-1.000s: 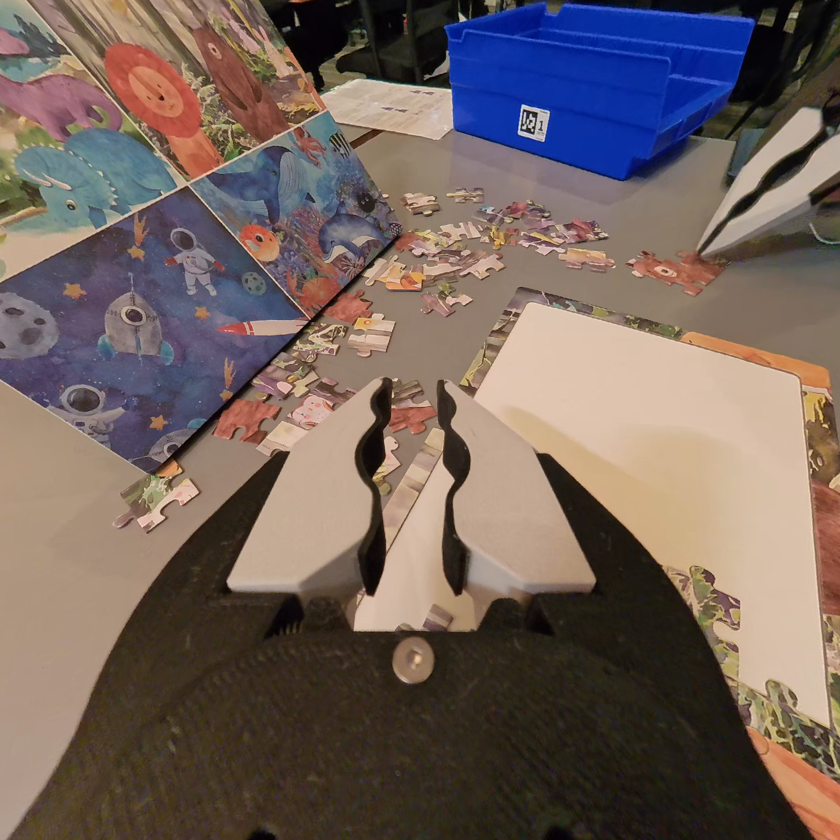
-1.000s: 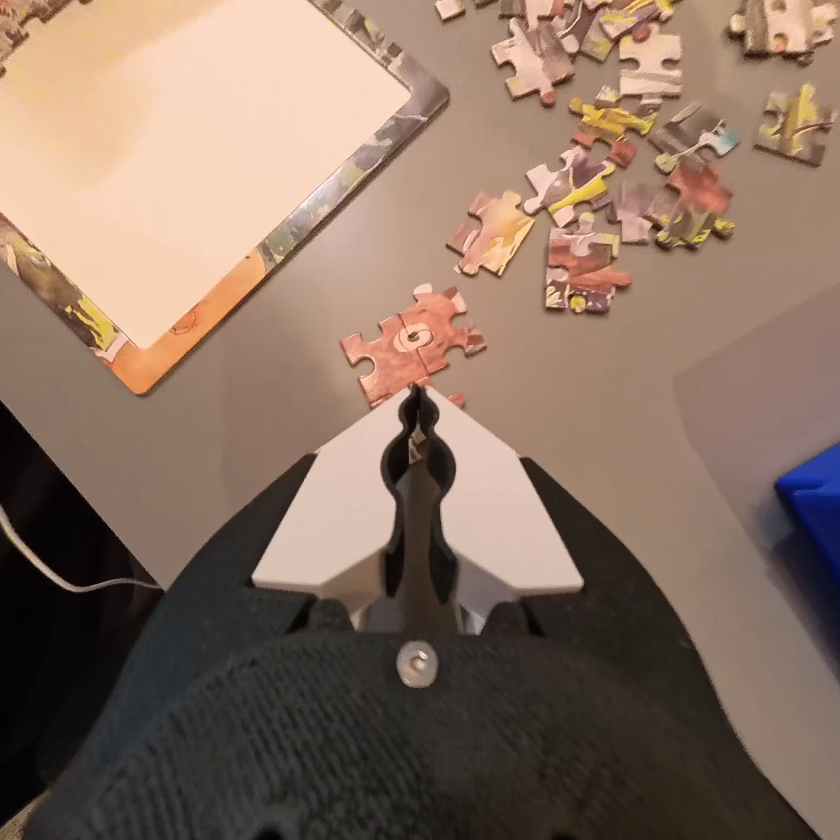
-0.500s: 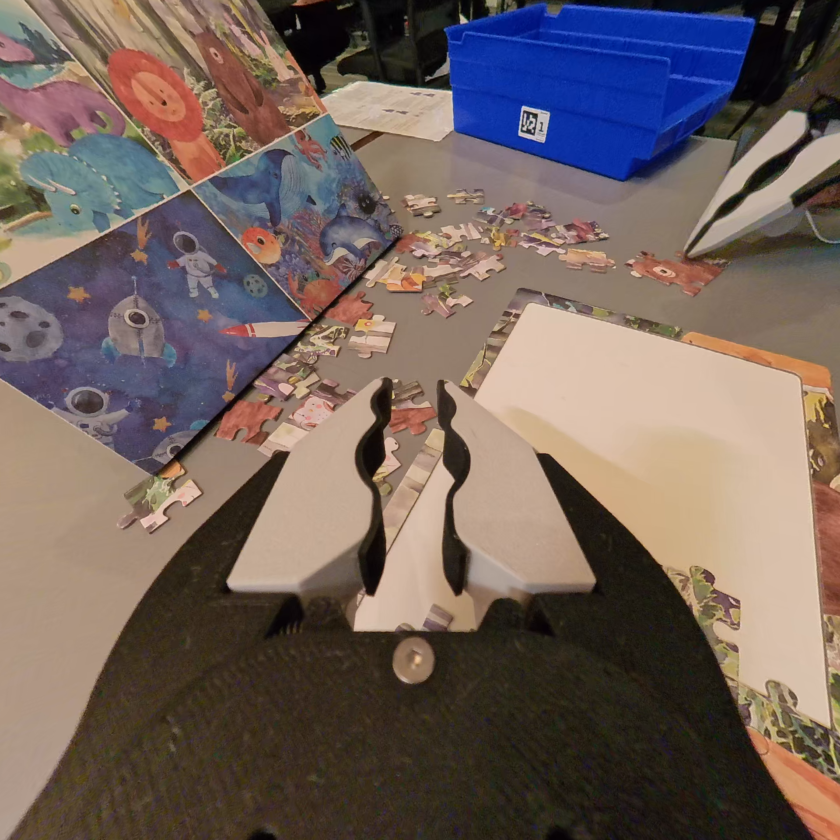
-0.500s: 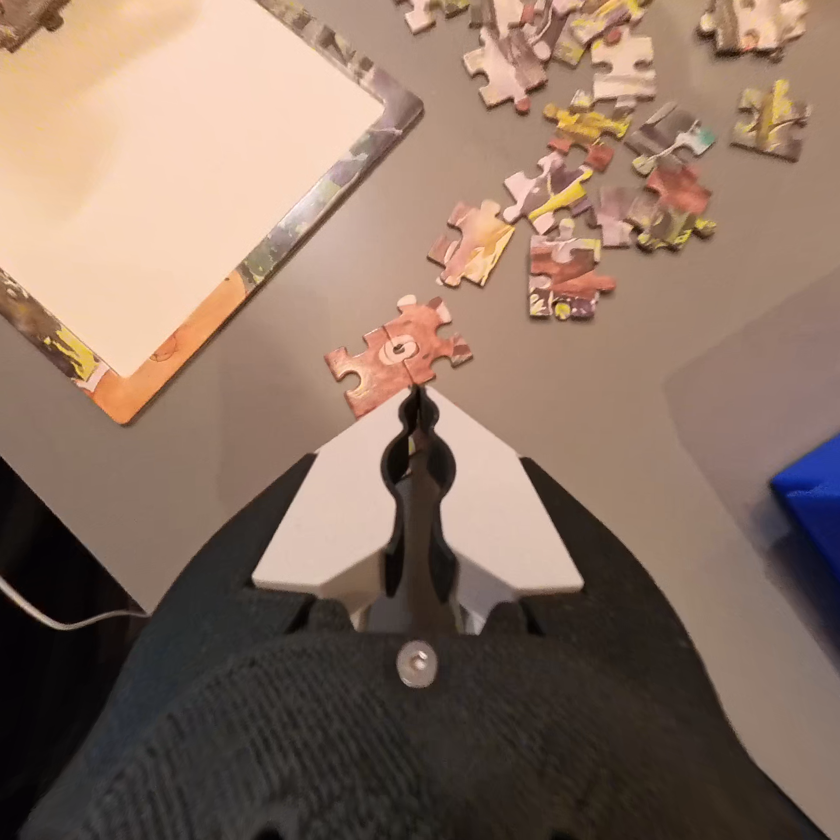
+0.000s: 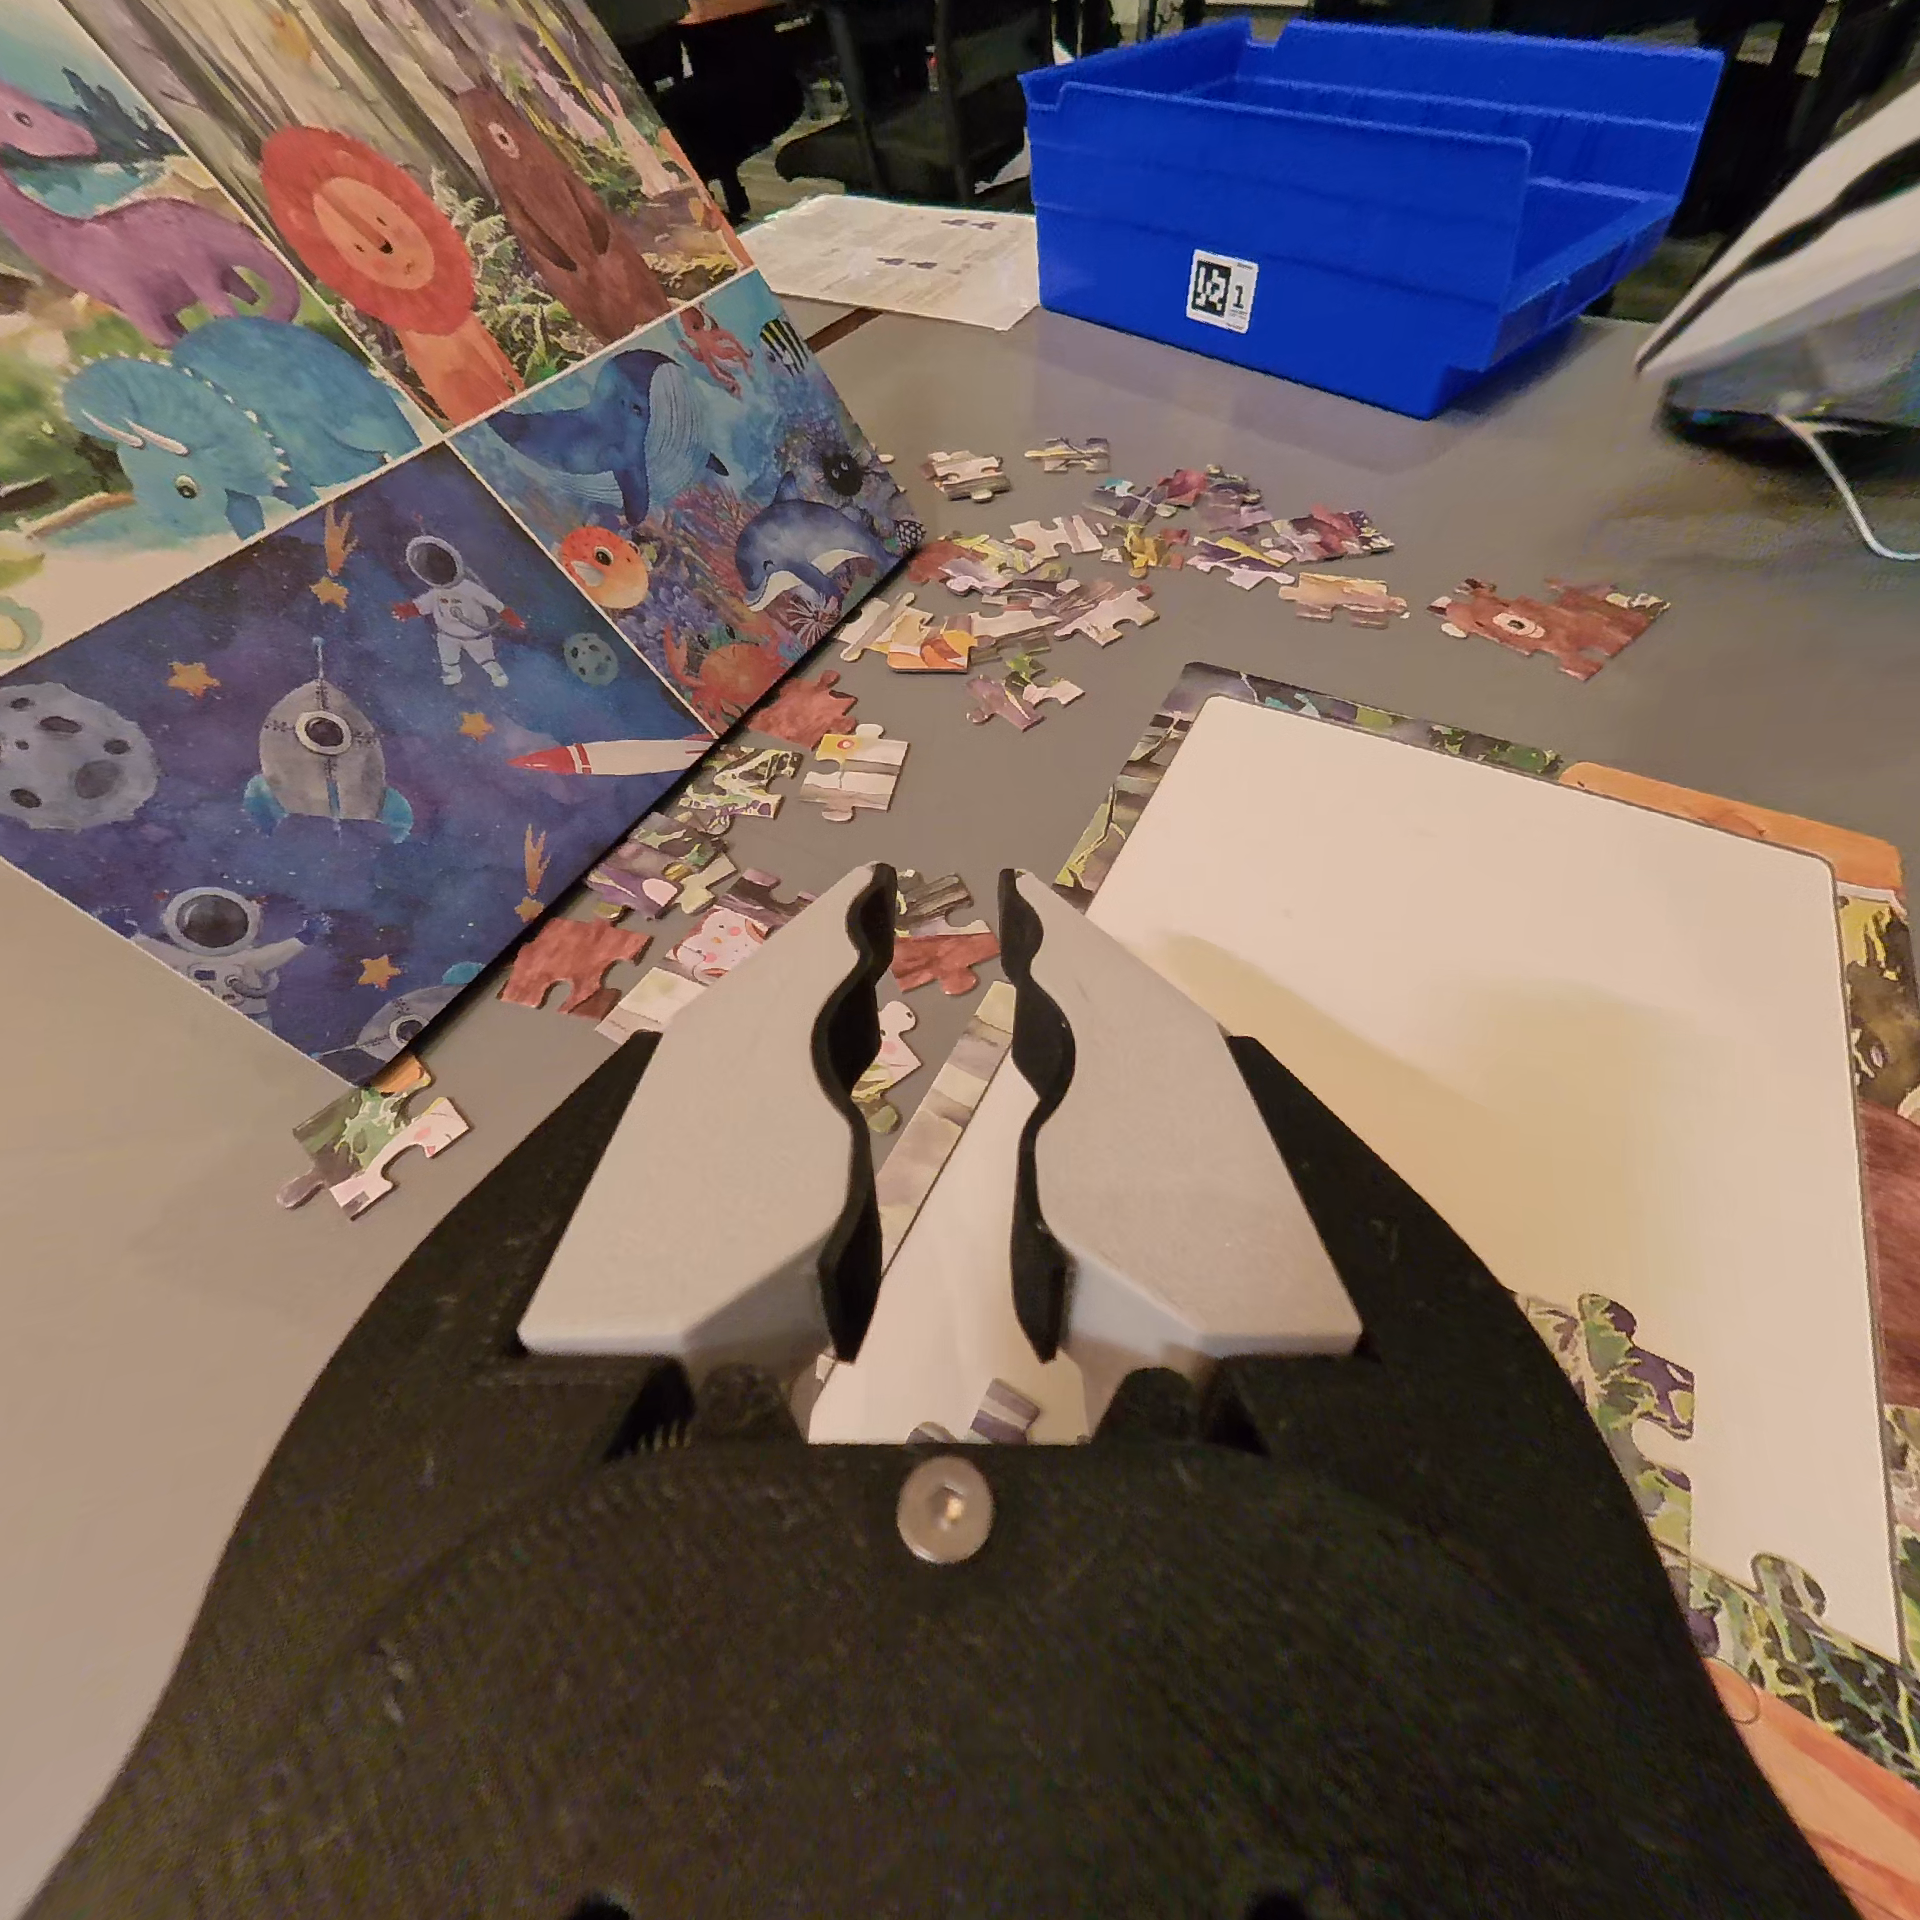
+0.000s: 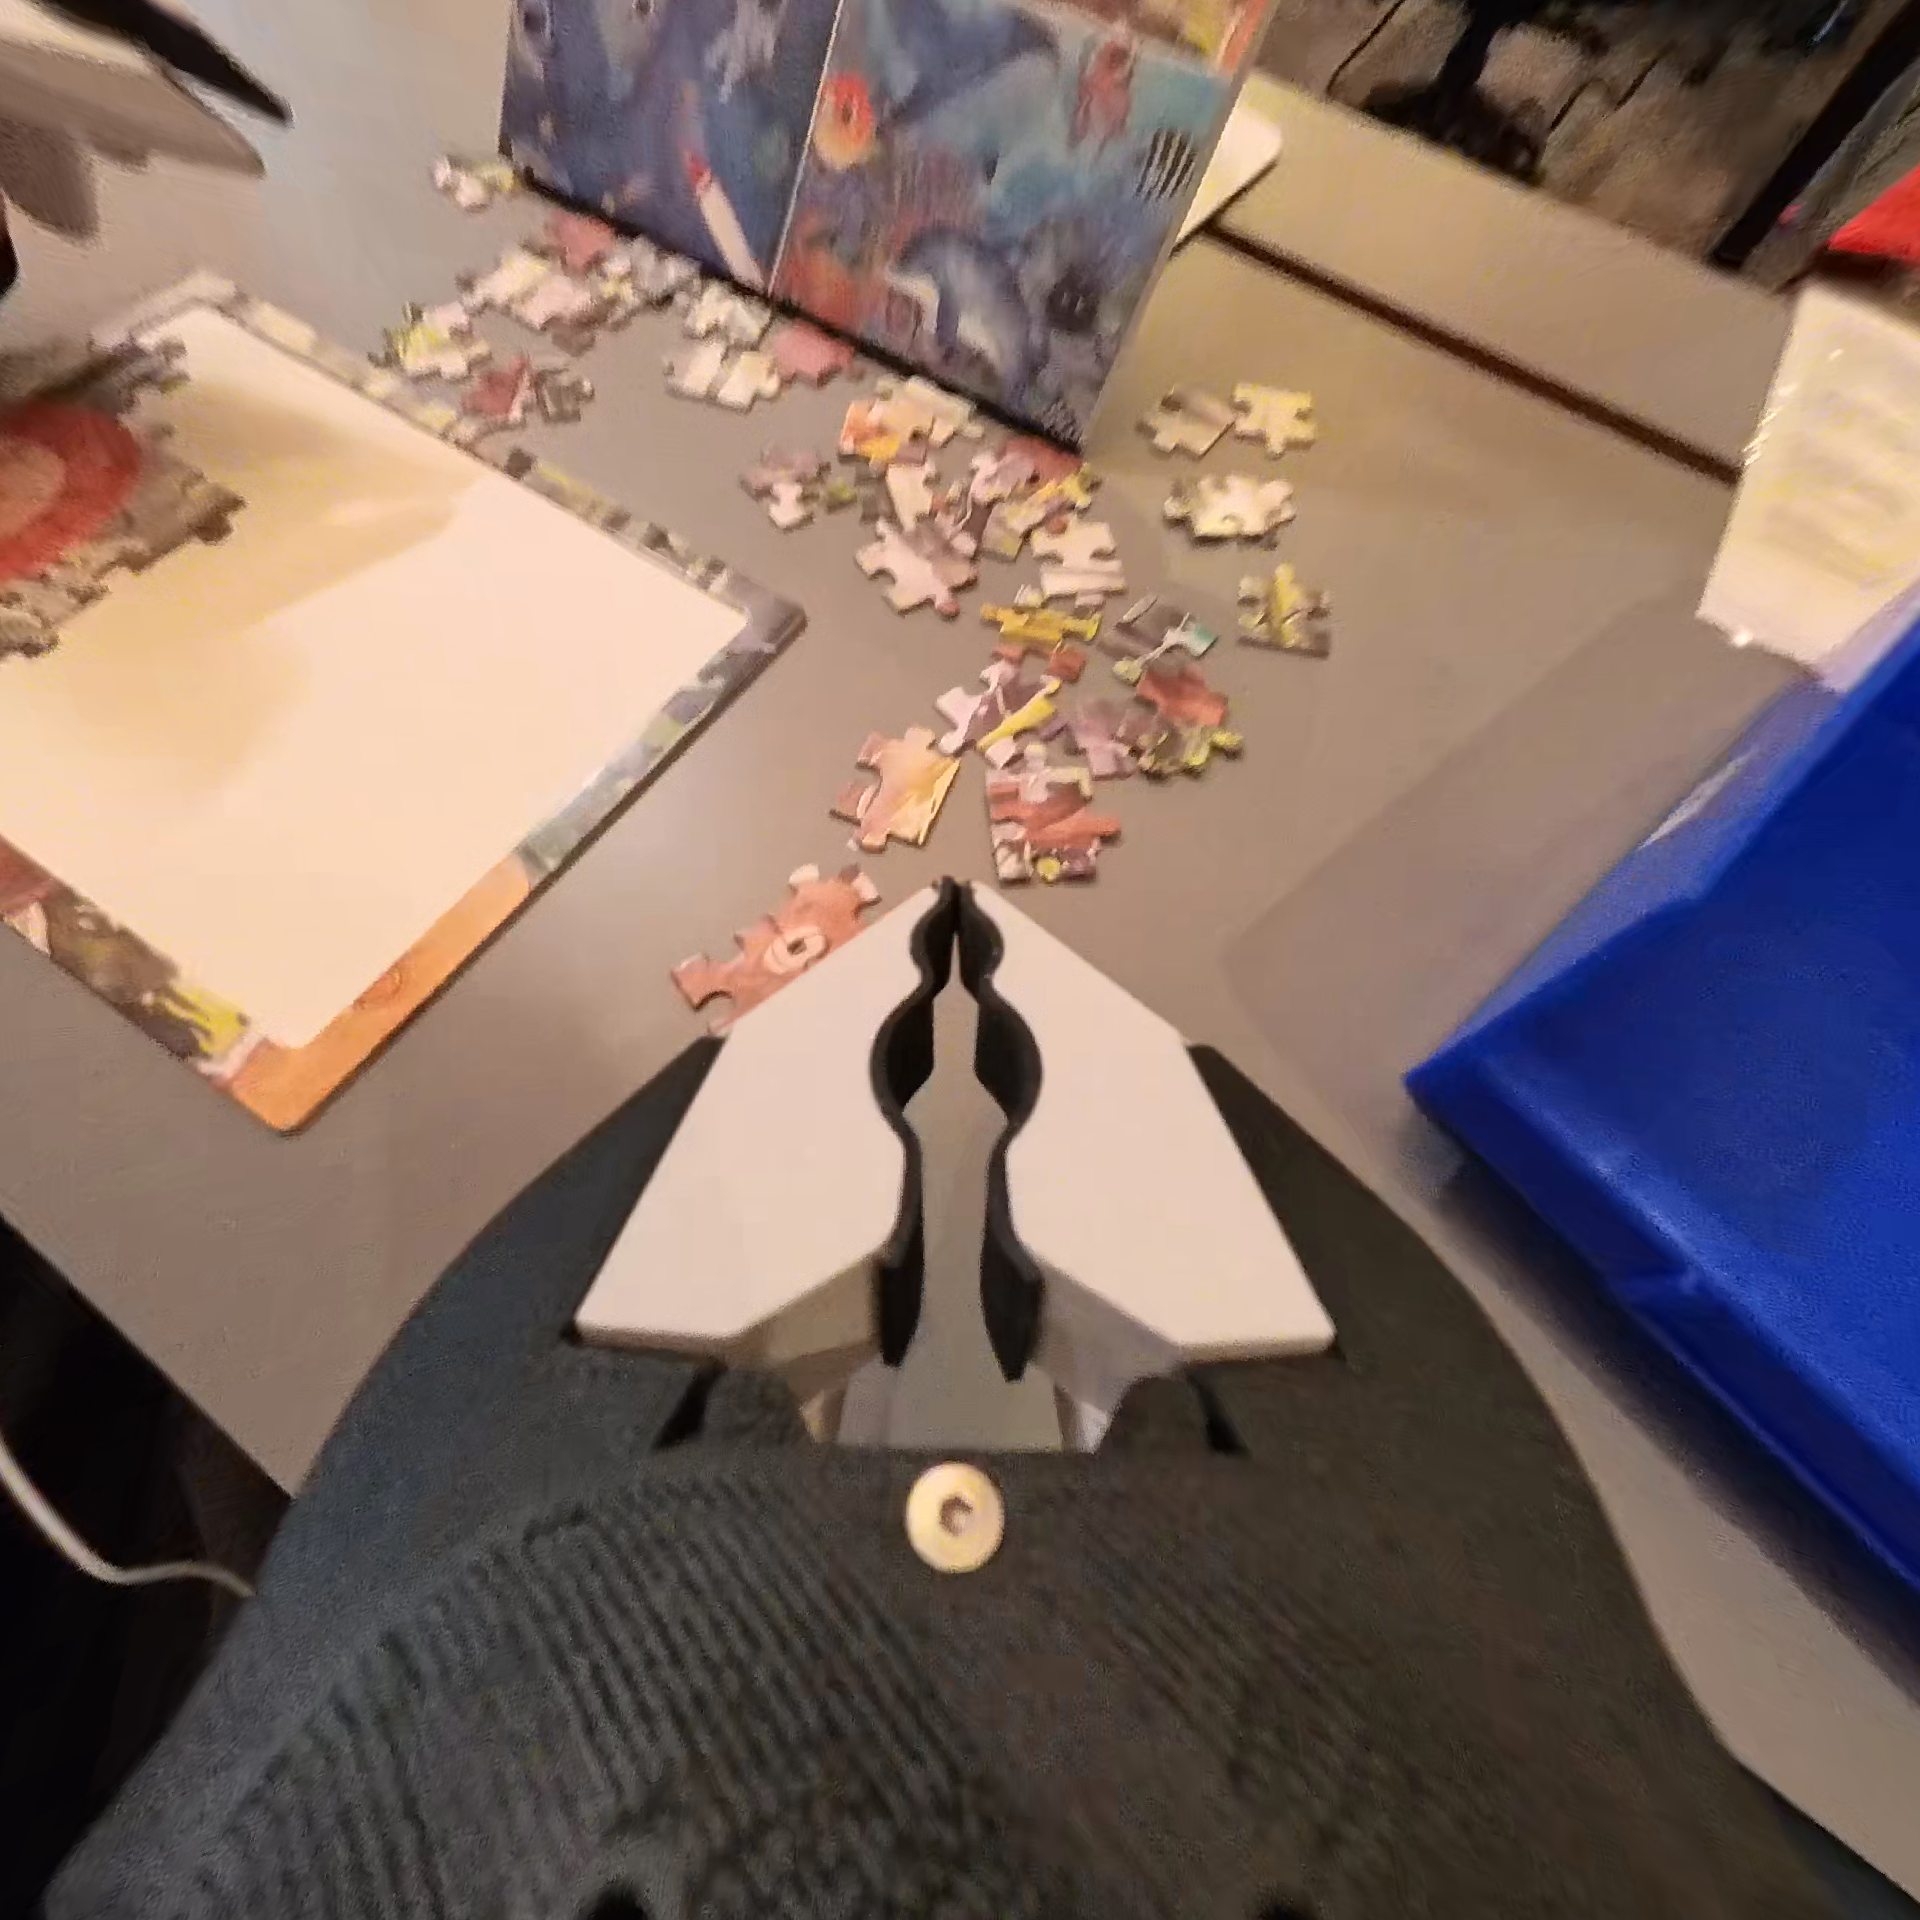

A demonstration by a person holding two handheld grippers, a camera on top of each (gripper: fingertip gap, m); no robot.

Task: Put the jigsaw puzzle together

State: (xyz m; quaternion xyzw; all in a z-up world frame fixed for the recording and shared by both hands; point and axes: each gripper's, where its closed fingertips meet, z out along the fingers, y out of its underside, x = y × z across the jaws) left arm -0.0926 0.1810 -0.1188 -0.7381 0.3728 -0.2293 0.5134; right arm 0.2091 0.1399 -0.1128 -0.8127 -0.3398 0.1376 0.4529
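Right tongs (image 6: 951,894) have lifted and tilted back from the joined brown bear pieces (image 5: 1548,623), which stay on the table (image 5: 1195,436) just beyond the far edge of the puzzle tray (image 5: 1455,1091). Bear section looks finished, ready for placing. Right tongs clenched at the tips, empty. Left tongs (image 5: 940,894) part open, empty, hovering over the tray's near-left corner beside loose pieces (image 5: 1039,603).

Left wrist view low over puzzle tray (image 5: 1455,1039) facing blue bin (image 5: 1351,260), right view opposite, blurred, sharing loose pieces (image 6: 1039,623)
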